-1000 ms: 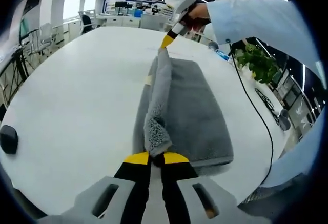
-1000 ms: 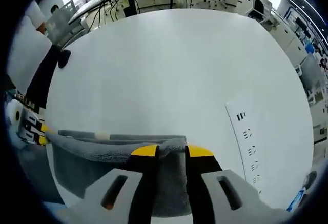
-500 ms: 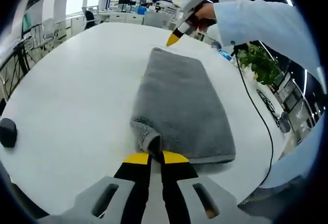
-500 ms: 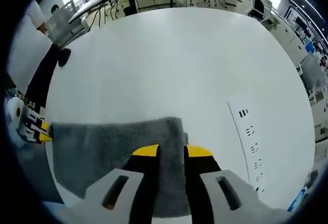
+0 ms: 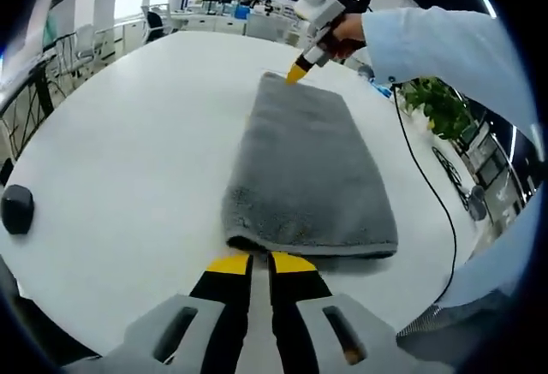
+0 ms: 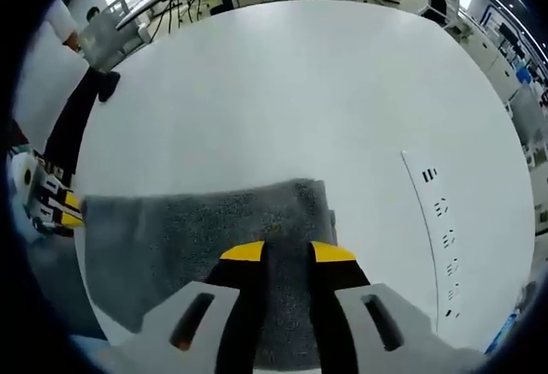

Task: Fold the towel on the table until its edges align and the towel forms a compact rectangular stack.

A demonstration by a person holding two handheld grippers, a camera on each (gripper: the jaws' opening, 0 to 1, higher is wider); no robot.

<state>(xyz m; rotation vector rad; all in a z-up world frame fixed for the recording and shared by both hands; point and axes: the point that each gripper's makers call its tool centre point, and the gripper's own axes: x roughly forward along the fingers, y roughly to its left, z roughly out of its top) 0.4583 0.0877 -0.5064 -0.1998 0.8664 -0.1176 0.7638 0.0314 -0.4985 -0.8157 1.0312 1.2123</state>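
Observation:
A grey towel [image 5: 304, 169] lies folded flat in a long rectangle on the white table [image 5: 128, 134]. My left gripper [image 5: 260, 263] sits just short of the towel's near end, its jaws a little apart with nothing between them. At the towel's far end the right gripper [image 5: 297, 73] hovers, held by a hand in a light blue sleeve [image 5: 445, 40]. In the right gripper view, my right gripper [image 6: 287, 252] stands open over the flat towel [image 6: 188, 228], and the left gripper [image 6: 53, 207] shows at the towel's other end.
A small black object [image 5: 17, 209] rests near the table's left edge. A white power strip [image 6: 441, 237] lies on the table to the right of the towel. A black cable [image 5: 428, 186] runs past a potted plant [image 5: 437, 104]. Chairs and desks stand beyond the table.
The raised fold of the towel has been laid over and now rests flat. Both grippers have let go of its corners, and the left gripper has drawn back off the near end.

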